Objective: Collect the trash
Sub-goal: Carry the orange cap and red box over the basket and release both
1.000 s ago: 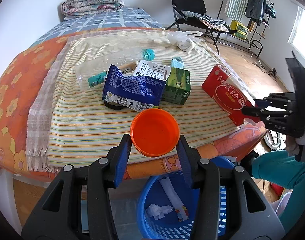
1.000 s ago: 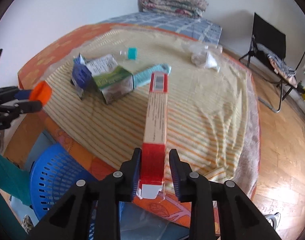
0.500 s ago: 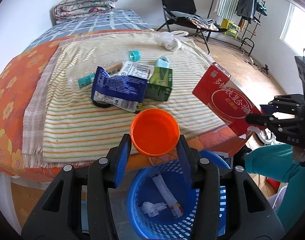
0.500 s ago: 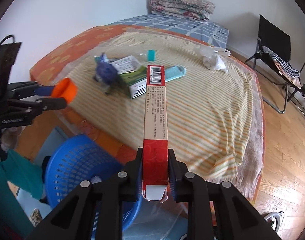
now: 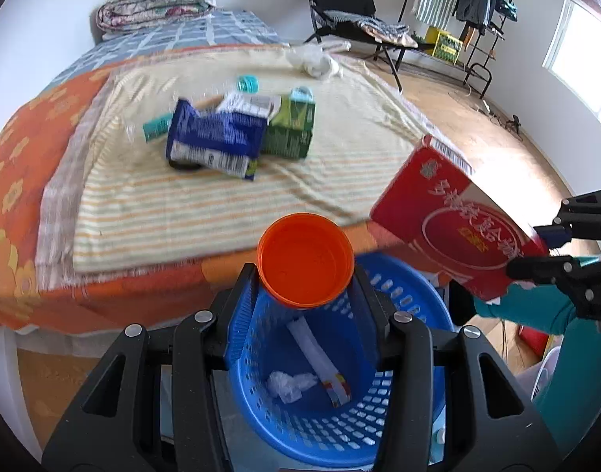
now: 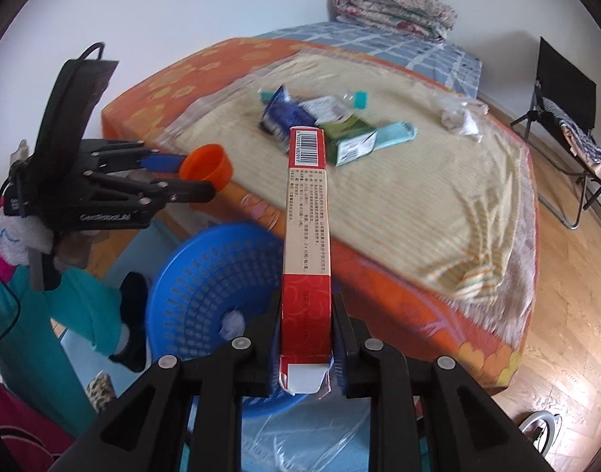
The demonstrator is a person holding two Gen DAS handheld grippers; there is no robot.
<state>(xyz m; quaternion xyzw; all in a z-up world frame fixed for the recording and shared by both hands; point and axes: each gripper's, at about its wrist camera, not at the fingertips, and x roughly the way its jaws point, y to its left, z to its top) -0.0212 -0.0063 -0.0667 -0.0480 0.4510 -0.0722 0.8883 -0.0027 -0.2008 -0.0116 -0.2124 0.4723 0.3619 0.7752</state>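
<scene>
My left gripper [image 5: 306, 287] is shut on an orange plastic cup [image 5: 306, 261], held over the blue basket [image 5: 402, 291]; it also shows in the right wrist view [image 6: 190, 175] with the cup [image 6: 206, 167]. My right gripper [image 6: 306, 326] is shut on a long red carton [image 6: 306, 212], held above the basket's rim [image 6: 206, 275]; the carton also shows at the right of the left wrist view [image 5: 453, 216]. On the bed lie a blue wrapper [image 5: 213, 139], a green carton [image 5: 290, 128] and a white bag [image 5: 314, 61].
The basket on the floor by the bed's edge holds a white strip [image 5: 316, 358] and a crumpled bag [image 5: 288, 383]. A folded quilt [image 5: 158, 4] lies at the bed's far end. A black chair [image 5: 339, 4] and a clothes rack [image 5: 465, 8] stand beyond.
Both grippers have pulled back from the bed toward the basket. The orange cup and the red carton now hang over the basket instead of over the bed's edge.
</scene>
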